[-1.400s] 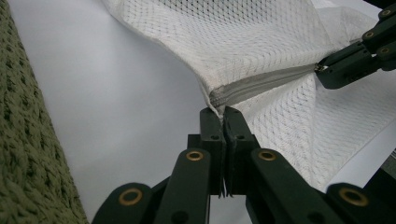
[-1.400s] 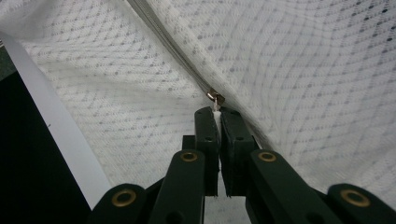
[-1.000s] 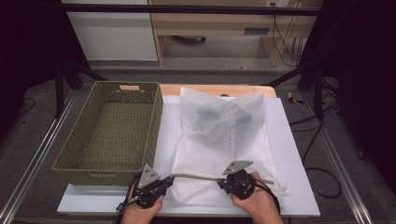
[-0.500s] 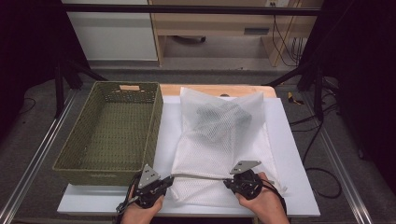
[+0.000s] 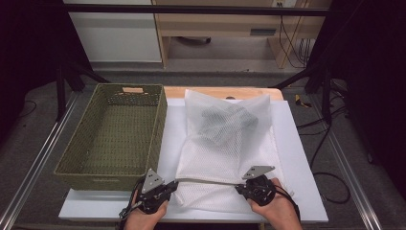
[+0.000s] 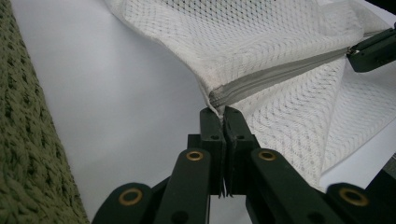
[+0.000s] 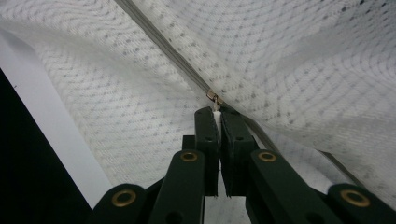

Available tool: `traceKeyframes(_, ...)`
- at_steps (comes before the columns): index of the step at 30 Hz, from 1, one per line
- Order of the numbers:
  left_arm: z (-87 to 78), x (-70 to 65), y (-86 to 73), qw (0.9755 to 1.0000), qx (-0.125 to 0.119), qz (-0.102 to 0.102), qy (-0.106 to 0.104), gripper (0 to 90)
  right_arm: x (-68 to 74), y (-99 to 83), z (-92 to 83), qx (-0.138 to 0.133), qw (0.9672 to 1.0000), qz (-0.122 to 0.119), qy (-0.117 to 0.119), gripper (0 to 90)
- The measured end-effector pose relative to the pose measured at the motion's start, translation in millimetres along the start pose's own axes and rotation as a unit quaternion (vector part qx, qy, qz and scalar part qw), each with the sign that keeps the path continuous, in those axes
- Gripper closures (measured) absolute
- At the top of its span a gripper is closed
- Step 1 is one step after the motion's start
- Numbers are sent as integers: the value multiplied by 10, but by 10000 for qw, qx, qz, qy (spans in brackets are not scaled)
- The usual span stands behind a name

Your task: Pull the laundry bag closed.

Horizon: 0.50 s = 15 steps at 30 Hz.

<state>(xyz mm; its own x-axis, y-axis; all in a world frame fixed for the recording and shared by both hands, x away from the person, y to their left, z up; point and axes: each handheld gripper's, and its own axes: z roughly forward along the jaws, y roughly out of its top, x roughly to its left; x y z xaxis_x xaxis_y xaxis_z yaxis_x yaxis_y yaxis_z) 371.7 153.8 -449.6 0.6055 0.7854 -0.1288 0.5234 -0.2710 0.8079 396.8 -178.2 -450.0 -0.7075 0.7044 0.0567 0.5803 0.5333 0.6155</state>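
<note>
One white mesh laundry bag (image 5: 225, 153) with one grey zipper (image 5: 206, 181) along its near edge, lying on one white board (image 5: 306, 163) right of one empty olive woven rectangular basket (image 5: 112, 136) (a dark bundle shows through the mesh). Two grippers: left gripper (image 6: 221, 111) clenched on the bag's zipper-end corner; right gripper (image 7: 217, 112) clenched on the small metal zipper pull (image 7: 215, 99). Zipper taut between them.
</note>
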Motion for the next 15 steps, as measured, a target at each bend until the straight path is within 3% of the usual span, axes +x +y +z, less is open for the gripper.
traceKeyframes(15,0,1,-1,10000,-7,-10,1,887,-99,-112,-77,38,9999,97,-106,871)
